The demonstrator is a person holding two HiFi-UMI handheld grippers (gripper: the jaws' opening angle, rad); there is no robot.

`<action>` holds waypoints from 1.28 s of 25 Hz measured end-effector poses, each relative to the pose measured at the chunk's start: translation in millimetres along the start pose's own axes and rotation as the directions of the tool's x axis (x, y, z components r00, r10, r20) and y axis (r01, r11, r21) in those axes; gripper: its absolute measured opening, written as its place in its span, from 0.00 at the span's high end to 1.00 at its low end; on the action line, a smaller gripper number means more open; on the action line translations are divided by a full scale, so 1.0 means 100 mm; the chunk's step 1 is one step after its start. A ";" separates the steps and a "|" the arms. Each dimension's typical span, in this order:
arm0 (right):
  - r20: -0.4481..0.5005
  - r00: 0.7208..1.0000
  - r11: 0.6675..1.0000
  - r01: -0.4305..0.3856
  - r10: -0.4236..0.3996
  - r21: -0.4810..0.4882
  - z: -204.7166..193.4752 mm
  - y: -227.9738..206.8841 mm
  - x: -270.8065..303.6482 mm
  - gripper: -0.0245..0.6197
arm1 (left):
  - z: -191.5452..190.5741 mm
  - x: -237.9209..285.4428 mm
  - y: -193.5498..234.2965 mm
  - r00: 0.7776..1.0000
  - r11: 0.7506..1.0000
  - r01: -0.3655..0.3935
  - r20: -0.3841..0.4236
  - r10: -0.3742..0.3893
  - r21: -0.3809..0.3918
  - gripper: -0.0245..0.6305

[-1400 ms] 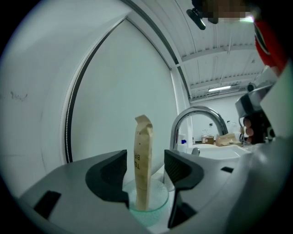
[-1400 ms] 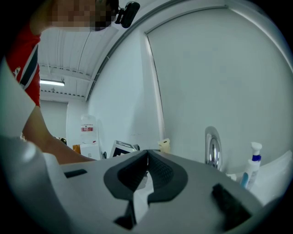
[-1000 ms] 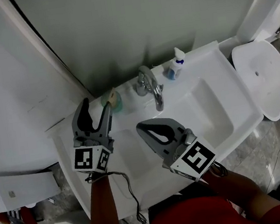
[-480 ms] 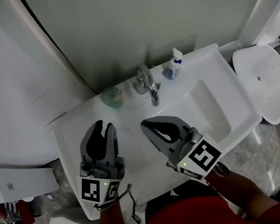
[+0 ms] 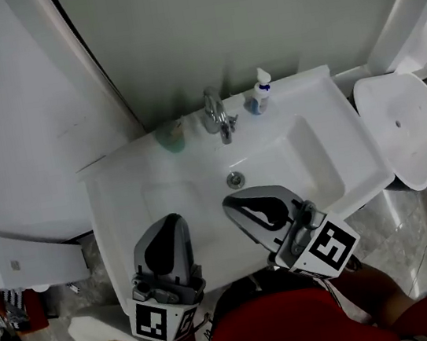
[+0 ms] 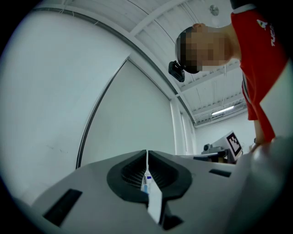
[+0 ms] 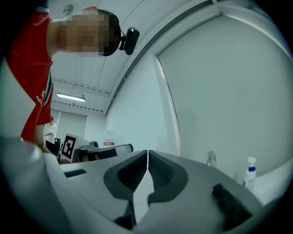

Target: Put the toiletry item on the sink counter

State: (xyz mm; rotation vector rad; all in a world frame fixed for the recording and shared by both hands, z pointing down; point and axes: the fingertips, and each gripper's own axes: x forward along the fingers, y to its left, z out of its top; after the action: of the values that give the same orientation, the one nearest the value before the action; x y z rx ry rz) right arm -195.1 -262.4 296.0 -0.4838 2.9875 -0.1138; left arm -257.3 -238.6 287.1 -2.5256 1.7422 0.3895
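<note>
A small round green toiletry item [image 5: 169, 136] stands on the white sink counter [image 5: 113, 192], at the back edge just left of the faucet [image 5: 217, 114]. My left gripper [image 5: 171, 222] is low over the counter's front edge, well clear of the item, shut with nothing between its jaws. In the left gripper view the left gripper [image 6: 147, 161] points at the wall with its jaws together. My right gripper [image 5: 240, 198] hangs over the basin near the drain [image 5: 235, 178], also shut and empty; the right gripper view shows the right gripper [image 7: 147, 158] closed.
A white spray bottle with a blue label [image 5: 259, 94] stands right of the faucet, also seen as the spray bottle [image 7: 249, 174] in the right gripper view. A white toilet [image 5: 402, 126] sits right of the sink. A white box [image 5: 29, 269] is on the left.
My left gripper was open around the green item at the back of the counter; it has drawn back toward the person and shut, leaving the item standing. The right gripper shifted slightly nearer.
</note>
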 end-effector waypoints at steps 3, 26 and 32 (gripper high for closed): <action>0.007 0.999 0.999 -0.032 0.032 -0.013 0.01 0.18 -0.14 0.92 | -0.02 -0.12 -0.19 1.000 1.000 0.011 -0.025 -0.011 0.009 0.93; -0.017 0.997 0.997 -0.075 0.075 0.005 -0.15 0.47 -0.51 0.92 | -0.13 -0.45 -0.66 0.996 1.000 -0.018 -0.084 0.020 0.021 0.94; -0.030 0.996 0.997 -0.079 0.079 -0.002 -0.18 0.50 -0.53 0.92 | -0.18 -0.44 -0.70 0.996 1.000 -0.010 -0.091 0.011 0.012 0.94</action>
State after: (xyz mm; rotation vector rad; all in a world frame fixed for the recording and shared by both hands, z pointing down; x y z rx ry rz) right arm -162.4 -197.5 314.5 -0.3664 3.0318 -0.1105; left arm -204.4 -176.3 307.4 -2.5659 1.7830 0.2670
